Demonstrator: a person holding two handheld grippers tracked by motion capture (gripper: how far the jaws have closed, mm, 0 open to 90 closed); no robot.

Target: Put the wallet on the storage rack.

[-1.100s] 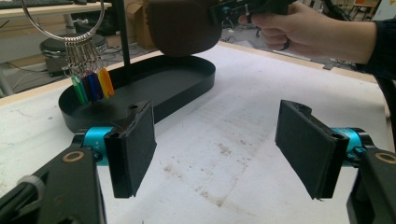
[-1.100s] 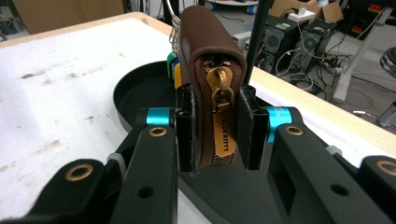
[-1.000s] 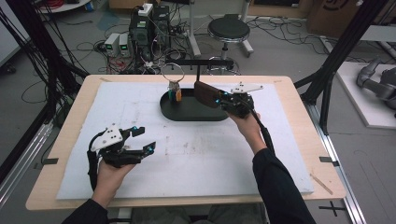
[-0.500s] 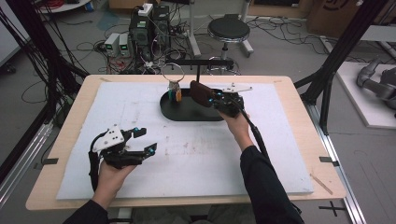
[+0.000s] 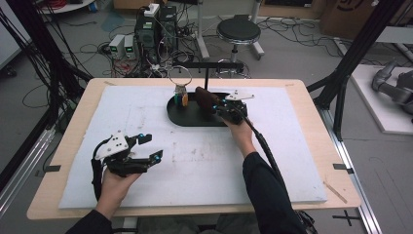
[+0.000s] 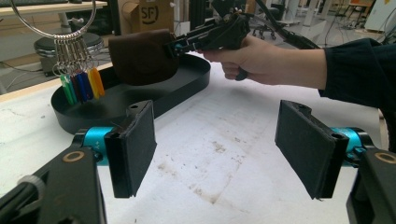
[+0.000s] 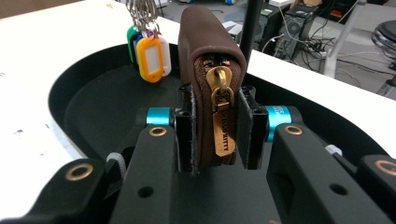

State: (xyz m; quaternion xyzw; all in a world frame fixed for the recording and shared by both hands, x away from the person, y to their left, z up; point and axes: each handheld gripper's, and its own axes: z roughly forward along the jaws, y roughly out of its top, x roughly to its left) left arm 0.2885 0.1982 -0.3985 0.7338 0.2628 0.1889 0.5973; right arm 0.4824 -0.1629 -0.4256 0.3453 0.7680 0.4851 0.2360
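Right gripper view puts it plainly: the right gripper [image 7: 213,135] is clamped on a brown zip pouch [image 7: 210,70], holding it on edge with the brass zip pull facing the camera, above the black tray [image 7: 93,107]. A bunch of coloured key tags [image 7: 148,53] hangs at the tray's far end. Whether the pouch touches the tray floor is hard to say; it looks lifted. The left gripper [image 5: 141,148] waits over the white mat [image 5: 292,146], jaws spread, holding nothing. I'd judge the grasp done, with placing still ahead.

"SF" on cardboard box [image 6: 150,15] (background)
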